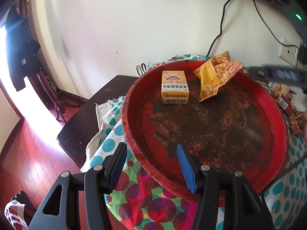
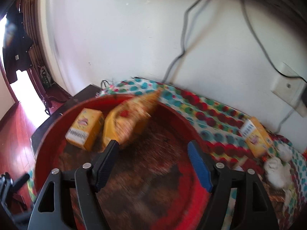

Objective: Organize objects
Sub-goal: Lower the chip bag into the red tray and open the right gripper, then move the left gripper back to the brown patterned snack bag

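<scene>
A worn round red tray (image 1: 134,134) lies on a polka-dot cloth. In it stand a yellow medicine box (image 1: 175,90) and a yellow snack packet (image 1: 216,74), both at the far side. My left gripper (image 1: 151,157) is open and empty over the tray's near rim. In the blurred right wrist view my right gripper (image 2: 153,149) is open and empty above the tray (image 2: 48,134), with the box (image 2: 84,128) and the packet (image 2: 126,120) just beyond its left finger. A second yellow box (image 2: 255,136) lies on the cloth to the right.
The polka-dot cloth (image 1: 138,201) covers a dark table (image 1: 84,122) against a white wall. White cloths (image 2: 276,170) and small packets (image 1: 285,103) lie right of the tray. Cables hang to a wall socket (image 1: 287,51). Red wooden floor lies at the left.
</scene>
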{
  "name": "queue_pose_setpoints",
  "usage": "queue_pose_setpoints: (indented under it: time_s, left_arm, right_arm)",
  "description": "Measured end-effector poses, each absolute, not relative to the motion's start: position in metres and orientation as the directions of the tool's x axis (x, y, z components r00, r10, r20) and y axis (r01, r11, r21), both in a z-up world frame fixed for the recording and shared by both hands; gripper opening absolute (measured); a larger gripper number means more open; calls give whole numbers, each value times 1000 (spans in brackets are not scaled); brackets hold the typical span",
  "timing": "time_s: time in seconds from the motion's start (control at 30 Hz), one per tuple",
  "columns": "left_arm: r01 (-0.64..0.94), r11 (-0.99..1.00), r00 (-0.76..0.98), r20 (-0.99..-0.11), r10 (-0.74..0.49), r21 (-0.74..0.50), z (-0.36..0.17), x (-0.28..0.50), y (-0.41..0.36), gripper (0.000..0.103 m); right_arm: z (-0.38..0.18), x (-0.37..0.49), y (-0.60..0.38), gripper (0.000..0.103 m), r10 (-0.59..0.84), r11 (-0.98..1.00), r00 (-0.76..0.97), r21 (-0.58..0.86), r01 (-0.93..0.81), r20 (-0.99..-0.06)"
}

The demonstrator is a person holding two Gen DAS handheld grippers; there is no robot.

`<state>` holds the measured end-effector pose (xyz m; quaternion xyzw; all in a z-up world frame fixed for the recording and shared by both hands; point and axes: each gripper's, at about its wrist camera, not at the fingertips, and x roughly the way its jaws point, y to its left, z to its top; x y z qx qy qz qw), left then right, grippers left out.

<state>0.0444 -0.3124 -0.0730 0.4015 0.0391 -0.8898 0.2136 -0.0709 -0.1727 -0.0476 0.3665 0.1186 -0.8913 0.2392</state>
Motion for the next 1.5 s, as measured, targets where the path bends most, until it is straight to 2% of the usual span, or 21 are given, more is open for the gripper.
queue_pose_setpoints:
  time_s: [0.2,0.33,0.47,0.6,0.7,0.87,1.03,1.17,1.27,1.33,1.37,1.5]
  left_arm:
    - [359,-924,-622,-704,-343,133,-68,45,-294,55]
    - [304,-938,-650,-683,-333,168,-66,45,-276,55]
    - [253,-935,-694,-627,-354,249,-62,50,-248,55]
    - [147,-953,-733,-618,-284,265,-63,52,-220,56]
    - [79,-949,-746,-614,-260,305,-68,52,-199,56]
    - [-32,-980,-745,-658,-109,198,-65,49,-174,56]
    - [-156,-968,-732,-681,-19,195,-56,32,-136,56]
    - [-270,-957,-673,-732,109,105,-53,7,-110,56]
    - [-331,-940,-628,-762,154,83,-58,-10,-90,55]
    - [-361,-929,-600,-782,167,79,-61,-22,-74,55]
    - [-367,-927,-593,-787,171,75,-62,-27,-68,56]
    - [-422,-906,-559,-794,239,24,-57,-43,-49,55]
  right_arm:
    - [-48,-62,-86,73,-308,-901,-639,1,433,-705]
    - [-44,-60,-8,74,-227,-946,-699,-17,324,-678]
    - [-49,-62,63,76,-158,-978,-724,5,210,-671]
    - [-75,-67,115,76,-85,-992,-705,-8,127,-704]
    - [-92,-75,135,75,-80,-992,-679,-7,125,-730]
    - [-109,-84,145,76,-105,-990,-663,13,143,-742]
    - [-120,-98,134,75,-129,-982,-651,7,187,-748]
    - [-128,-108,133,70,-149,-979,-640,21,203,-754]
    - [-131,-113,136,66,-184,-975,-621,59,216,-762]
    - [-131,-114,137,51,-207,-967,-611,67,244,-764]
    - [-132,-114,136,38,-195,-967,-609,46,251,-769]
    - [-132,-108,138,38,-169,-965,-615,2,263,-770]
